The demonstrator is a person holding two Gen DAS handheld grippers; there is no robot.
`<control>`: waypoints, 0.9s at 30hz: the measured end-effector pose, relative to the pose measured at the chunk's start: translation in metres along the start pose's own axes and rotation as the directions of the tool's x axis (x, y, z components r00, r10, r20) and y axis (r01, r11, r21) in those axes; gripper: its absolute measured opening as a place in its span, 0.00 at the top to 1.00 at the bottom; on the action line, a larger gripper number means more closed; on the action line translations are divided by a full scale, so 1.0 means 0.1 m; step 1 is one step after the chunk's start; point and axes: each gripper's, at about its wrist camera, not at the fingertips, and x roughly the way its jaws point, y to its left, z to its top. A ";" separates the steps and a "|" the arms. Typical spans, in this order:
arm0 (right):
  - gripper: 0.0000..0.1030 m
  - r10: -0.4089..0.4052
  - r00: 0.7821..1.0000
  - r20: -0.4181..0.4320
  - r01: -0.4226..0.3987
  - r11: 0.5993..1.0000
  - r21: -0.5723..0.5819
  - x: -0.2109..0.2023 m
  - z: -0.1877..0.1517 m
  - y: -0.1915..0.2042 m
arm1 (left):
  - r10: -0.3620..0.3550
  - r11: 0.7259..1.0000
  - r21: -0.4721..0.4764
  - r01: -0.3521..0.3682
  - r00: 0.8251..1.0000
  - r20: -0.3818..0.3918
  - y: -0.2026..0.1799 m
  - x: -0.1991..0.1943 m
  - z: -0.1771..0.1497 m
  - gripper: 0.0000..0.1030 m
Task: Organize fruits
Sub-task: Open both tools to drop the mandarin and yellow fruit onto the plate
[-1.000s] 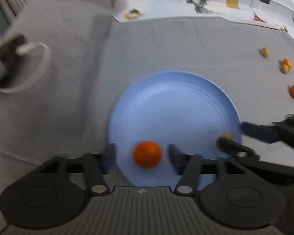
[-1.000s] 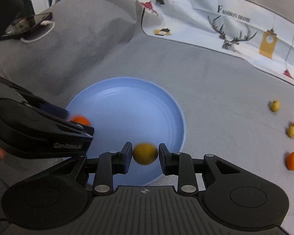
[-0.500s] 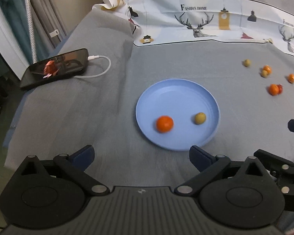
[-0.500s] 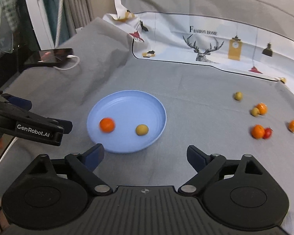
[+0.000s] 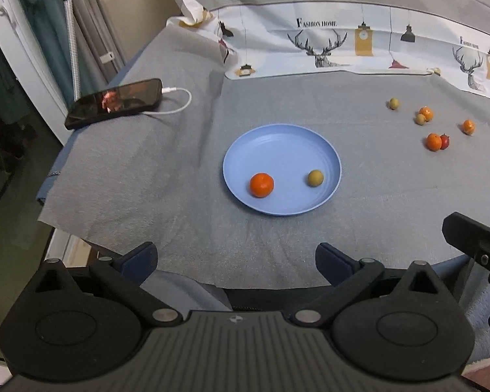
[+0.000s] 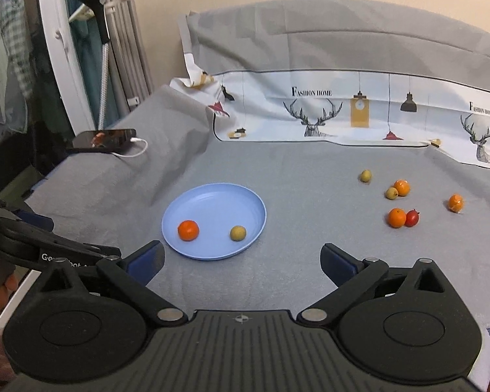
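Note:
A blue plate point(image 5: 277, 137) point(image 6: 212, 196) lies on the grey cloth and holds an orange tangerine point(image 5: 261, 185) point(image 6: 188, 230) and a small green fruit point(image 5: 315, 178) point(image 6: 237, 233). Several loose fruits lie to the right: tangerines point(image 6: 397, 217) point(image 5: 433, 141), green fruits point(image 6: 365, 175) point(image 5: 394, 103) and small red fruits point(image 6: 412, 217). My left gripper point(image 5: 236, 259) is open and empty, back near the table's front edge. My right gripper point(image 6: 241, 259) is open and empty, just in front of the plate.
A black phone point(image 5: 114, 102) point(image 6: 103, 139) on a white cable lies at the far left of the cloth. A white patterned sheet point(image 6: 359, 111) runs along the back. The table drops off at the left and front edges.
Both grippers let go of their fruits onto the plate, opened wide and pulled back and up from it. The tangerine and green fruit now rest in the plate.

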 end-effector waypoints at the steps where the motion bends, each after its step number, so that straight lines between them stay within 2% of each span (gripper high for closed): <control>1: 0.02 0.002 1.000 0.008 -0.002 1.000 0.001 -0.03 0.00 0.00 | 0.002 1.000 0.002 -0.002 1.000 0.008 -0.01 -0.04 -0.02 0.00; 6: 0.01 0.009 0.999 0.042 -0.009 1.000 -0.004 -0.16 -0.02 0.02 | -0.004 1.000 0.012 0.004 0.999 0.045 -0.02 -0.20 -0.05 0.00; 15: 0.01 0.015 0.998 0.065 -0.013 1.000 -0.028 -0.26 -0.05 0.09 | -0.009 1.000 0.019 0.008 0.998 0.054 0.00 -0.26 -0.08 0.00; 27: 0.01 0.026 0.999 0.028 -0.025 0.999 -0.032 -0.14 -0.05 0.10 | -0.014 1.000 0.017 0.013 0.999 0.032 0.02 -0.14 -0.06 0.00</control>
